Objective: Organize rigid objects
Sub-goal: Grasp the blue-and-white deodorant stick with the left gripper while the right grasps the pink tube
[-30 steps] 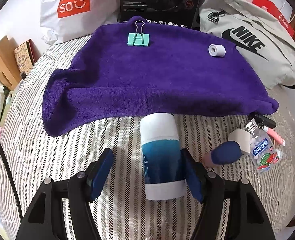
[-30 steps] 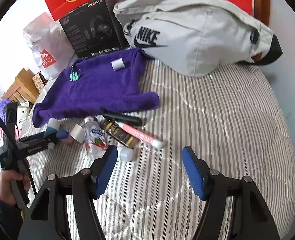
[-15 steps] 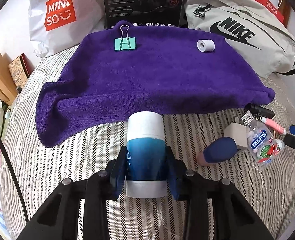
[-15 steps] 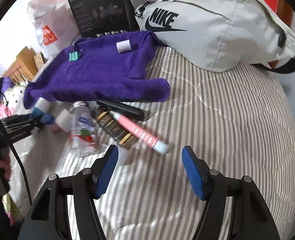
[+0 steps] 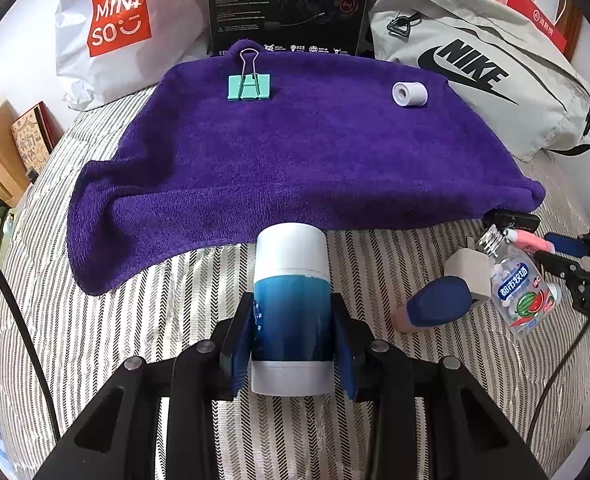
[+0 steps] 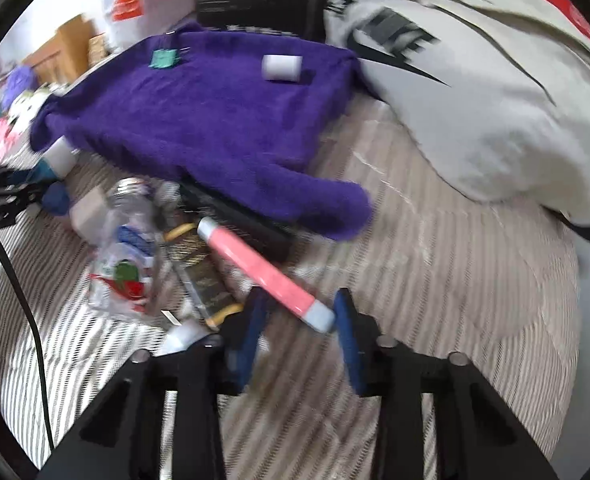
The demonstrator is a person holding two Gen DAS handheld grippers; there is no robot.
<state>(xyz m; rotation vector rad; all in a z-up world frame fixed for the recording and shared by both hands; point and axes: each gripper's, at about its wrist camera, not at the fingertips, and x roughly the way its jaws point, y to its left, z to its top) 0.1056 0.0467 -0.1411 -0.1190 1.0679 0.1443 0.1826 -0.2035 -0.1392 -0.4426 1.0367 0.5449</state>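
Left gripper [image 5: 293, 336] pinching blue-white cylinder [image 5: 291, 304], lying on striped bed [image 5: 115, 320] just near of purple towel [image 5: 295, 152]. Right gripper [image 6: 301, 320] jaws closing around pink tube [image 6: 263, 272], contact unclear from blur, tube lies right of the clutter

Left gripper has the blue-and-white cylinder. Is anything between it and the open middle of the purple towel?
Nothing visible. The left gripper is shut on the blue-and-white plastic cylinder right at the purple fleece towel's near edge. The teal binder clip and small white roll sit along the far edge, clear of the middle.
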